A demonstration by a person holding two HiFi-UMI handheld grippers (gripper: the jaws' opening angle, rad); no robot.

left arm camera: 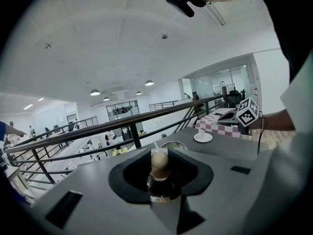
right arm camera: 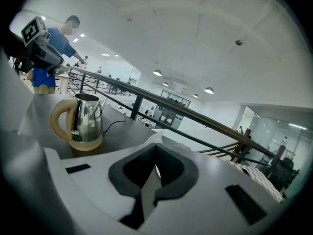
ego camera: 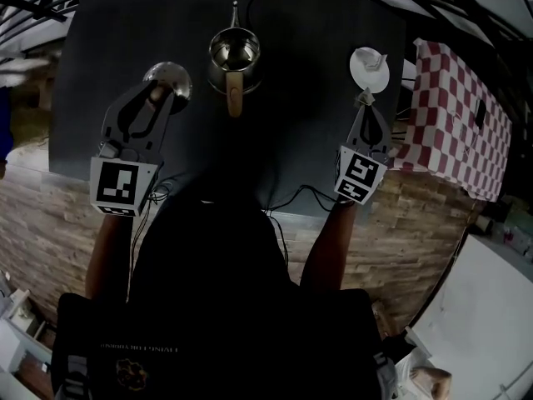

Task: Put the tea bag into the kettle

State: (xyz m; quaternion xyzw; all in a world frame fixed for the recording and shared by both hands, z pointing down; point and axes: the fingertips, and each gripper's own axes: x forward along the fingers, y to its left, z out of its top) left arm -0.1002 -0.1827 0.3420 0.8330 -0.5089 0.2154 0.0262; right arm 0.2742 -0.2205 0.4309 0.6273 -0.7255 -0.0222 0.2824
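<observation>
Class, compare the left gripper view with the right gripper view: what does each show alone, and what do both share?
Left gripper view only: the lid, its round knob between the jaws of the left hand-held gripper; a white saucer; a checked cloth. Right gripper view only: the kettle seen from the side with its cream handle, and the right hand-held gripper, shut. Both: the dark table and the black railing.

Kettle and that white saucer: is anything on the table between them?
Nothing: in the head view the dark table between the kettle and the saucer is bare.
</observation>
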